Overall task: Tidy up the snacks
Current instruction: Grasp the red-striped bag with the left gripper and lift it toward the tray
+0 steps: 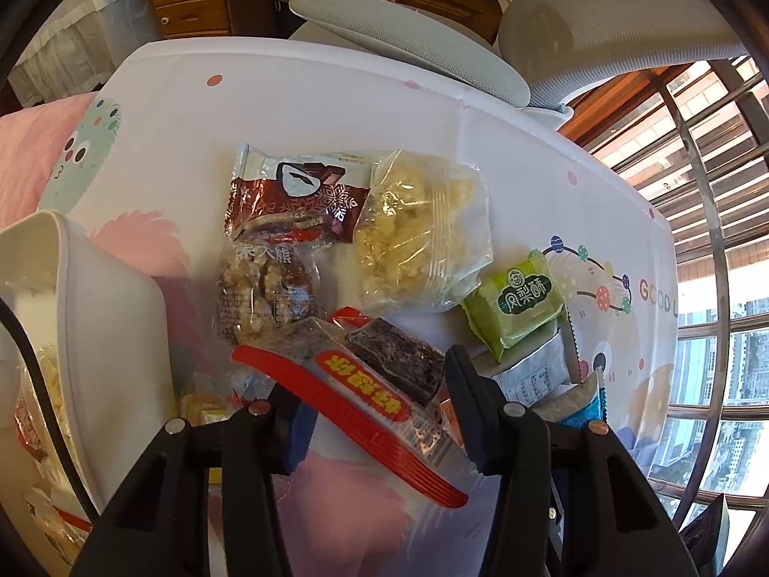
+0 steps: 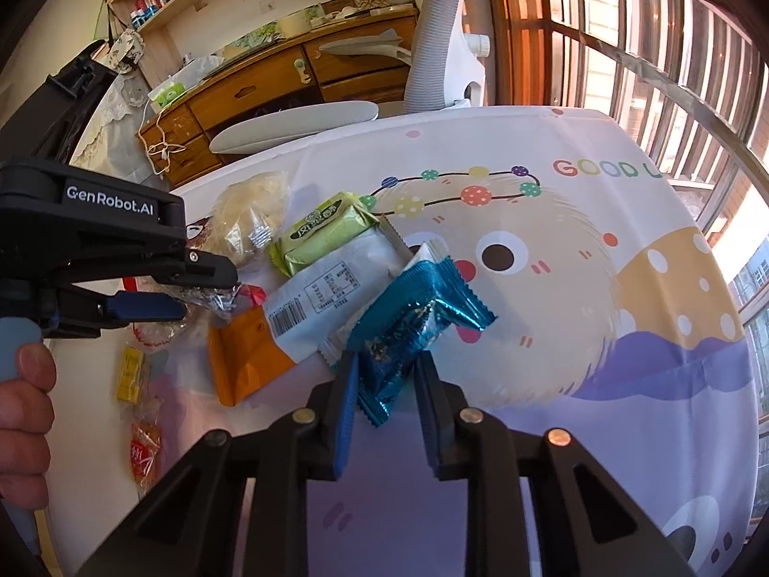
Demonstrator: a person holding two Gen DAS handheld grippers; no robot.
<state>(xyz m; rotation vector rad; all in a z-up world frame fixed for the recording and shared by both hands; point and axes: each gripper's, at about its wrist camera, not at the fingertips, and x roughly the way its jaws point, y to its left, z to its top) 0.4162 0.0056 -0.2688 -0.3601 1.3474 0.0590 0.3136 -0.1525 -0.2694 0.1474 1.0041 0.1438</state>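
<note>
White bin (image 1: 110, 336): standing at the far left edge of the desk (image 1: 298, 96), some snacks already lying inside, so it is probably serving as the sorting place.

Left tool (image 1: 370, 399): its two fingers are lying either side of a clear packet with a red band (image 1: 355, 399); whether they are pinching it I cannot tell from its own camera. In the right wrist view the left tool (image 2: 211, 295) is showing crinkled clear film between nearly closed fingers, which suggests a hold on one edge.

Red-band packet: lying near the left tool, tilted over the pile, dark pieces showing through the film (yellow lettering on red).

Middle pile: a brown chocolate wrapper (image 1: 298, 197), a clear zip bag of pale puffs (image 1: 423, 245) and a green pastry packet (image 1: 514, 303) are crowding together, overlapping.

Right tool (image 2: 384, 380): clamping a shiny blue foil packet (image 2: 413, 322) by its near crimped end, the rest standing up over the desk, likely so it is coming free of the white packet (image 2: 331, 288) beneath.
</note>
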